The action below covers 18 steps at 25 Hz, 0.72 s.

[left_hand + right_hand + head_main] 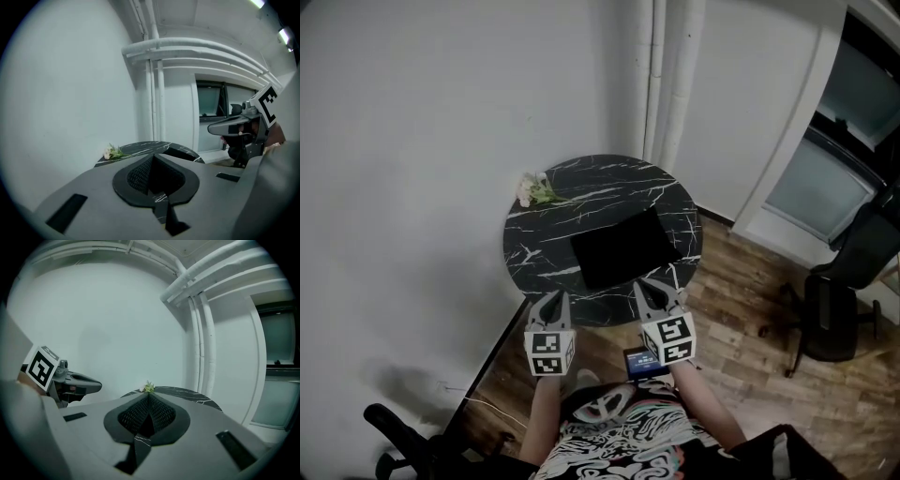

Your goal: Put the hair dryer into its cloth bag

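A flat black cloth bag (pixel 623 247) lies on the round black marble table (pixel 581 187), toward its near right side. No hair dryer shows in any view. My left gripper (pixel 551 298) hovers at the table's near edge, shut and empty. My right gripper (pixel 652 286) is beside it near the bag's front edge, also shut with nothing held. In the left gripper view the jaws (pixel 152 157) meet at their tips, with the right gripper (pixel 234 125) to the right. In the right gripper view the jaws (pixel 149 397) are pressed together, and the left gripper (pixel 77 383) shows at left.
A small sprig of white flowers (pixel 532 189) lies at the table's far left edge. White pipes (pixel 670 75) run up the wall behind the table. A black office chair (pixel 844 291) stands on the wood floor at right, another chair base (pixel 403 450) at bottom left.
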Each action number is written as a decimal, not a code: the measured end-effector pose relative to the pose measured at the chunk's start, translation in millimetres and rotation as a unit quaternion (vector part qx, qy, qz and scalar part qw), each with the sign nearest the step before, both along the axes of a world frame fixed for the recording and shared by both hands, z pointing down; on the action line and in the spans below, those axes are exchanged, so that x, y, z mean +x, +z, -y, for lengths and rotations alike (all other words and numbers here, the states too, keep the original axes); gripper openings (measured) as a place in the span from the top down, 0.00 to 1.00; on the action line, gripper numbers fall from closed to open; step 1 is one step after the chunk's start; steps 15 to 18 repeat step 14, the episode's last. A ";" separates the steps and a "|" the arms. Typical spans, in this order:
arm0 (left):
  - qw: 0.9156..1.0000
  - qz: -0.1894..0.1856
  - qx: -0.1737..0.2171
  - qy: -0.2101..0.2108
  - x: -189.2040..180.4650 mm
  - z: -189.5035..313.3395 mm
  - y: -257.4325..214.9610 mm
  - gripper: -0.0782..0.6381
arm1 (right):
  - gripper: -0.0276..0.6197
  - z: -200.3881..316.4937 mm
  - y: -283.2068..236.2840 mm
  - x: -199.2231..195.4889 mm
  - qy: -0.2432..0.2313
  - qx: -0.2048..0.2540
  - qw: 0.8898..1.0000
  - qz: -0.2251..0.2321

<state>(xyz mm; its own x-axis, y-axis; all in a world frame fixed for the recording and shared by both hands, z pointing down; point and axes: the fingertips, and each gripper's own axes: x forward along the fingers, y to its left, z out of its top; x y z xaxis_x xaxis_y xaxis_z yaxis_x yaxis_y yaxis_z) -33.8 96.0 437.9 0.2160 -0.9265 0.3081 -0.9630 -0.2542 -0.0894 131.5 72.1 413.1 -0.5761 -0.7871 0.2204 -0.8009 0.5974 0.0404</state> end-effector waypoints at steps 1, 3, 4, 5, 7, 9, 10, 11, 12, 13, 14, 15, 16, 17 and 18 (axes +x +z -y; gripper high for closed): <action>1.000 0.000 0.000 -0.001 -0.9 0.5 0.1 0.87 | 0.93 1.9 0.4 1.3 0.002 0.001 1.000 -0.001; 1.000 0.001 -0.001 -0.004 -2.0 0.0 1.1 0.87 | 0.93 4.2 1.8 4.7 0.006 0.000 1.000 -0.003; 1.000 0.001 -0.003 -0.006 -1.9 -0.4 1.8 0.87 | 0.93 4.4 2.3 7.0 0.008 -0.001 1.000 -0.002; 1.000 0.001 -0.004 -0.006 -1.3 -0.7 2.5 0.87 | 0.93 4.4 2.4 9.4 0.010 -0.002 1.000 -0.002; 1.000 0.001 -0.005 -0.005 0.4 -0.2 3.3 0.87 | 0.93 4.8 2.1 12.3 0.012 -0.002 1.000 -0.001; 1.000 0.004 -0.004 -0.003 1.4 0.9 2.7 0.87 | 0.93 4.8 1.9 12.3 0.012 -0.001 1.000 0.000; 1.000 0.006 -0.003 -0.002 2.5 1.5 2.1 0.87 | 0.93 4.4 1.8 12.5 0.012 -0.001 1.000 0.000; 1.000 0.008 -0.002 0.000 4.3 2.2 1.8 0.87 | 0.93 3.8 1.8 13.4 0.012 -0.001 1.000 0.000; 1.000 0.009 -0.001 0.001 6.7 2.9 1.7 0.87 | 0.93 3.2 2.0 14.7 0.012 -0.001 1.000 0.000; 1.000 0.010 0.000 0.003 9.3 3.5 1.7 0.87 | 0.93 2.7 2.3 16.3 0.013 -0.001 1.000 0.000; 1.000 0.010 0.000 0.004 12.0 4.2 1.7 0.87 | 0.93 2.1 2.6 18.0 0.013 0.000 1.000 -0.001; 1.000 0.010 0.000 0.004 12.0 4.2 1.7 0.87 | 0.93 2.1 2.6 18.0 0.013 0.000 1.000 -0.001; 1.000 0.010 0.000 0.004 12.0 4.2 1.7 0.87 | 0.93 2.1 2.6 18.0 0.013 0.000 1.000 -0.001; 1.000 0.010 0.000 0.004 12.0 4.2 1.7 0.87 | 0.93 2.1 2.6 18.0 0.013 0.000 1.000 -0.001; 1.000 0.010 0.000 0.004 12.0 4.2 1.7 0.87 | 0.93 2.1 2.6 18.0 0.013 0.000 1.000 -0.001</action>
